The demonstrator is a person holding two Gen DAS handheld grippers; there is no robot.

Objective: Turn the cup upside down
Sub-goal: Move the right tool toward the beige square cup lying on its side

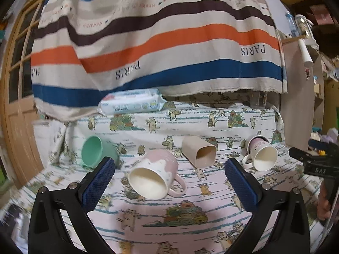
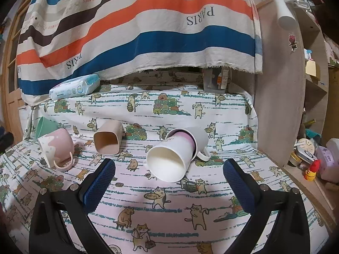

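Both jaws spread wide, holding nothing. Left gripper (image 1: 169,178) frames the pink mug (image 1: 153,174), on its side, mouth toward camera, handle right. Right gripper (image 2: 169,180) lines up on the white mug (image 2: 177,155), also tipped on the bench (image 2: 169,211). Advise gripping across the wall clear of the handle, lifting before rotating rim-down.

A lived-in room at home, with a table dressed in household cloth.

My claws look over a cat-print cotton tablecloth (image 2: 169,110); a striped "PARIS" fabric sheet (image 2: 137,21) hangs at the far side, a soft pack of baby wipes (image 2: 74,87) beneath it, a wooden glazed door (image 1: 14,84) far left, and cluttered wooden shelves (image 2: 313,67) with trinkets right.
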